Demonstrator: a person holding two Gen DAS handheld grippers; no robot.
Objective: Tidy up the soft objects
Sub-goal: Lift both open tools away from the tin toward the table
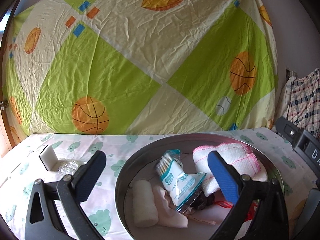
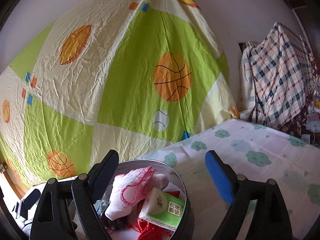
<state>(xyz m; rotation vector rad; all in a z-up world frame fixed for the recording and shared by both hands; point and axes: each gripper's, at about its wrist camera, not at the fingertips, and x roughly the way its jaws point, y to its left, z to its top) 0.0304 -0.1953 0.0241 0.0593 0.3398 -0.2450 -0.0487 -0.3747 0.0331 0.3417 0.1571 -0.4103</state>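
With both my left gripper [image 1: 156,166] and right gripper [image 2: 162,168] gaping empty above the round tin [image 1: 120,172], I judge a drop finished; next, the sponge [image 1: 48,157] left of it.

Table under cloud-print cloth [image 1: 84,146]: round metal tin [image 1: 120,172] at right; white sponge block [image 1: 48,157] and crumpled clear plastic [image 1: 68,167] at left.

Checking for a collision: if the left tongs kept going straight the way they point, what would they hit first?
Probably the cotton swab packet in the round tin; the open left tongs point slightly downward at it, though depth is unclear.
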